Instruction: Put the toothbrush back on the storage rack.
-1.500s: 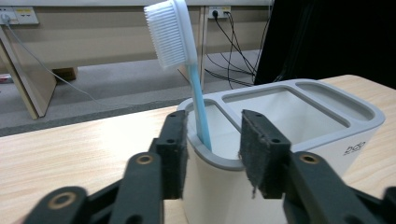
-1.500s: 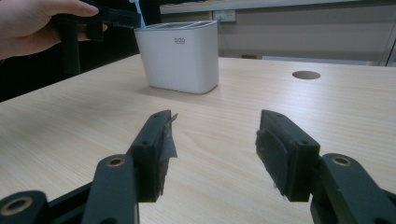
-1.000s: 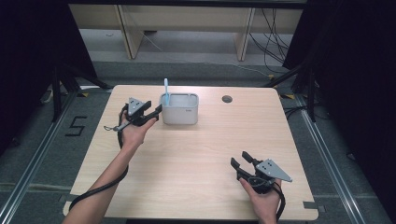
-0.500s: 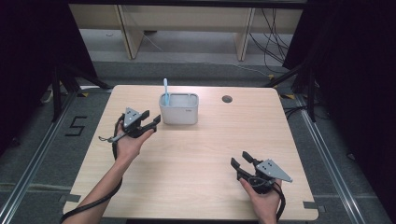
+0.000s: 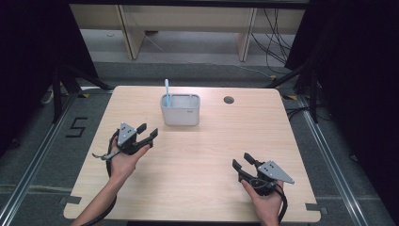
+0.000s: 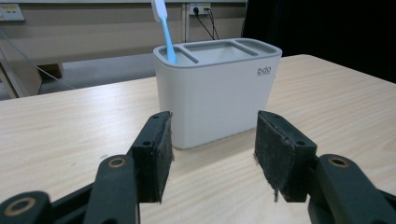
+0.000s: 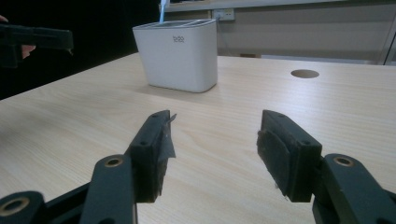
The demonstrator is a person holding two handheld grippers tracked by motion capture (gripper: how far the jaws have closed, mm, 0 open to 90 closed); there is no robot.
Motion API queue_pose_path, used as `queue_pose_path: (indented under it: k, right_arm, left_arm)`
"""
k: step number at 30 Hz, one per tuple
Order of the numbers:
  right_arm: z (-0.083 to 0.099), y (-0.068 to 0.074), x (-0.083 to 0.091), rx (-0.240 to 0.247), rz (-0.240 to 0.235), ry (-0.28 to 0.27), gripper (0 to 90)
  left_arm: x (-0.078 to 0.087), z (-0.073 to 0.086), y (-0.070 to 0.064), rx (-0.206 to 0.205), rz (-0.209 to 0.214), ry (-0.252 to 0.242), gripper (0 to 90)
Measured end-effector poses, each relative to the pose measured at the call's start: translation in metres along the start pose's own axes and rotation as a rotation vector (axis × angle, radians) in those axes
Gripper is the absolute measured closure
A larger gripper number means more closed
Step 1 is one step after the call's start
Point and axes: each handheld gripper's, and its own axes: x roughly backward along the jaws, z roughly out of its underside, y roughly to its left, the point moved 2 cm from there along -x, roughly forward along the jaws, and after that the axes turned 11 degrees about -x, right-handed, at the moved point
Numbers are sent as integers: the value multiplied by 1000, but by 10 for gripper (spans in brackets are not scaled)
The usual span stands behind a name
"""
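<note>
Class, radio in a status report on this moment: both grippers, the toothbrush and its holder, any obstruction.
Left gripper open, empty. Right gripper open, empty. Toothbrush upright in end slot of white holder. Nothing between grippers and holder.

The support is a light wooden table [image 5: 197, 165] with a round cable hole [image 5: 229, 100] near its far edge. One white holder [image 5: 180, 110] stands directly on it, just ahead of the left gripper [image 5: 147, 134] and well apart from the right gripper [image 5: 242, 162], diagonally ahead.
</note>
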Motion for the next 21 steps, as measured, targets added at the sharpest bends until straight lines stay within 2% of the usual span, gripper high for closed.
queue_pose_path:
  k: [1,2,3,4,6,9,12,15,17,18,19,20,21]
  right_arm:
    - [0,0,0,0,0,-1,446]
    - [0,0,1,5,10,12,446]
    - [0,0,1,6,15,12,446]
    - [0,0,0,1,-3,-5,446]
    - [0,0,1,7,18,18,445]
    - [0,0,1,20,21,14,445]
    - [0,0,0,17,19,12,444]
    - [0,0,1,19,22,14,445]
    - [0,1,-1,3,9,5,444]
    - [1,1,-2,2,8,0,444]
    - [0,1,-1,17,16,-4,445]
    - [1,4,0,-23,16,11,444]
    - [0,1,-1,16,10,-4,444]
  left_arm:
    - [1,2,-1,-2,11,-9,458]
    - [4,5,-1,-28,14,-28,458]
    - [7,8,-2,-20,-7,-10,459]
    - [10,11,-3,-23,-6,-7,459]
    - [15,18,-6,-24,-7,-2,459]
    - [21,28,-9,-28,-11,9,458]
    - [28,38,-11,-17,-22,12,459]
    - [32,45,-12,-26,-29,14,458]
    - [33,51,-14,-28,-28,-3,457]
    - [34,53,-14,-29,-35,7,456]
    - [35,54,-15,-29,-33,6,456]
    - [35,57,-15,-33,-32,-1,455]
    - [35,58,-16,-38,-36,7,455]
